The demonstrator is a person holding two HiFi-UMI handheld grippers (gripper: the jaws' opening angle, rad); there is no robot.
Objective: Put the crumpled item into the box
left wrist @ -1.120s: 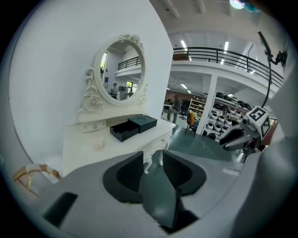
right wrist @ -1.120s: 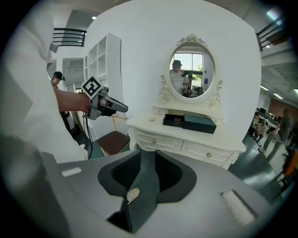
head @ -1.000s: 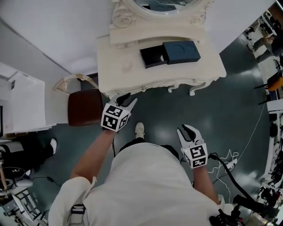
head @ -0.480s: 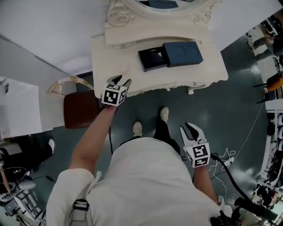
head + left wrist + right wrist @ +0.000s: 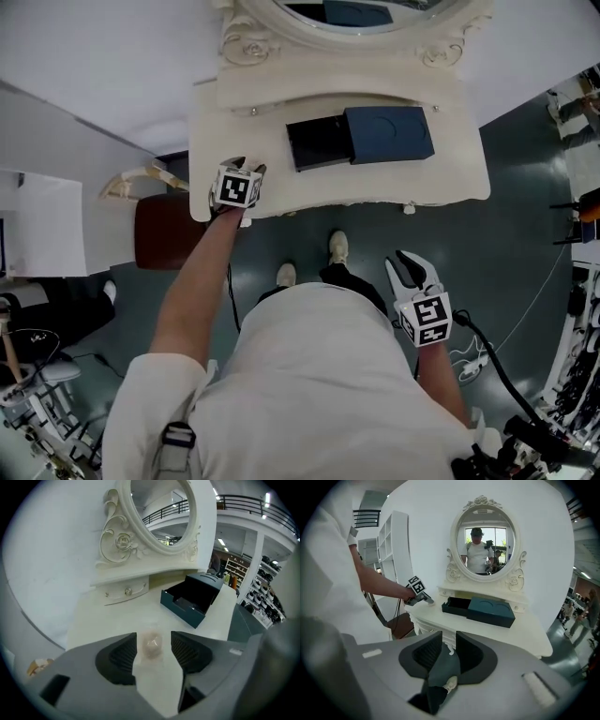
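A small pale crumpled item (image 5: 152,644) lies on the white vanity table (image 5: 450,178), near its left end. My left gripper (image 5: 246,166) hovers just above the tabletop. Its jaws are opening, and the item sits between them (image 5: 153,637) with gaps on both sides. The dark blue box (image 5: 319,142) stands open in the middle of the table, its cover (image 5: 389,134) slid to the right; the left gripper view shows the box (image 5: 192,603) ahead and to the right. My right gripper (image 5: 409,269) hangs open and empty over the floor, below the table's front edge.
An oval mirror in an ornate white frame (image 5: 483,545) rises at the back of the table. A brown stool (image 5: 172,231) stands left of the table, with white shelving (image 5: 42,225) beyond it. Cables (image 5: 487,352) trail on the dark floor at right.
The left gripper has moved up from the table's front edge onto the tabletop at the left end. The person has stepped closer to the table. The right gripper has barely shifted.
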